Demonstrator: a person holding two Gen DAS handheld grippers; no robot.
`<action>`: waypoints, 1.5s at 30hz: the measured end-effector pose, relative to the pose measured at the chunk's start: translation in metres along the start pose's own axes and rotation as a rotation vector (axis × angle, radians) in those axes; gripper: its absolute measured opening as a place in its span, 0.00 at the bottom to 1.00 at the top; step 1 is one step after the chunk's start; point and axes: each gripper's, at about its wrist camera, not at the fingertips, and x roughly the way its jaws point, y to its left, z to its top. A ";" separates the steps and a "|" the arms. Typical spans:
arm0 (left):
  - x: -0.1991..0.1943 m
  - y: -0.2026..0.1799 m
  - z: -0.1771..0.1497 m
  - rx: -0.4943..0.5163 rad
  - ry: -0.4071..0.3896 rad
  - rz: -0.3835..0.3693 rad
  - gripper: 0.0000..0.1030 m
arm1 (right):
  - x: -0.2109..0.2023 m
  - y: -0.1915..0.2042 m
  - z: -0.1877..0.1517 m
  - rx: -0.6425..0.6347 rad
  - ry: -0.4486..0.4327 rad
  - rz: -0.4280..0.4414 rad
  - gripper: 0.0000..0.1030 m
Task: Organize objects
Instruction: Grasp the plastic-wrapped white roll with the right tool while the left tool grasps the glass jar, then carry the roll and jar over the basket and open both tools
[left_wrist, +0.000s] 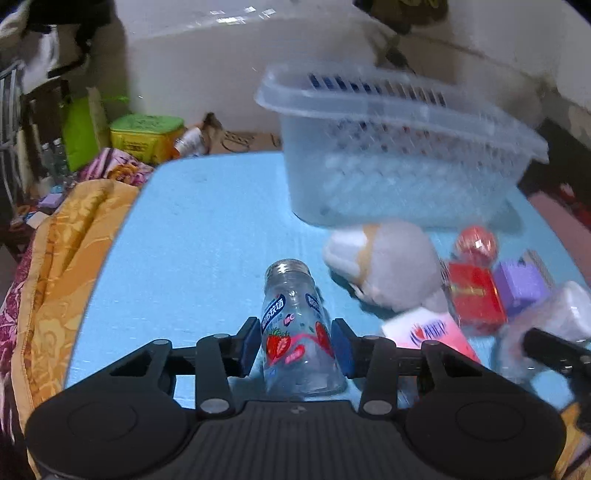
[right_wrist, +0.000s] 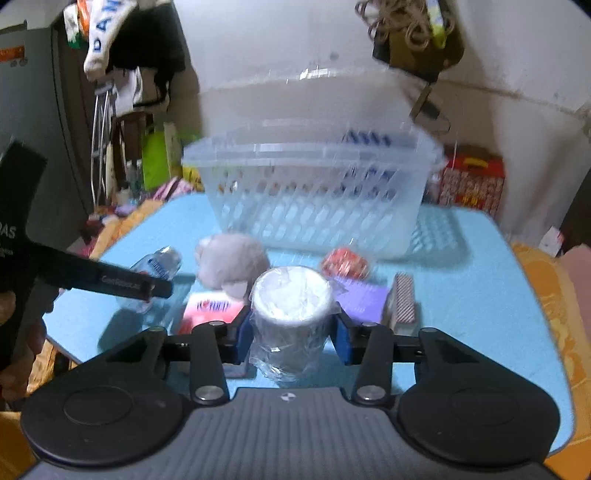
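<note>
My left gripper is shut on a clear plastic bottle with a strawberry label and a silver cap, held above the blue table. My right gripper is shut on a plastic-wrapped stack of cups. A clear slotted basket stands at the far side of the table; it also shows in the right wrist view. The bottle and the left gripper's arm show at the left of the right wrist view.
On the table lie a grey plush toy, a pink tissue pack, a red box, a purple box and a red ball. A patterned orange blanket lies left of the table. A striped box lies at the right.
</note>
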 end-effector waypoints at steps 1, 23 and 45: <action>-0.004 0.003 -0.001 -0.009 -0.010 0.001 0.45 | -0.004 -0.001 0.001 -0.003 -0.015 -0.012 0.46; -0.053 0.022 0.000 -0.032 -0.210 -0.100 0.42 | -0.035 -0.032 0.029 0.102 -0.132 -0.030 0.46; 0.039 -0.044 0.170 0.009 -0.312 -0.172 0.42 | 0.112 -0.078 0.134 -0.001 -0.141 -0.060 0.46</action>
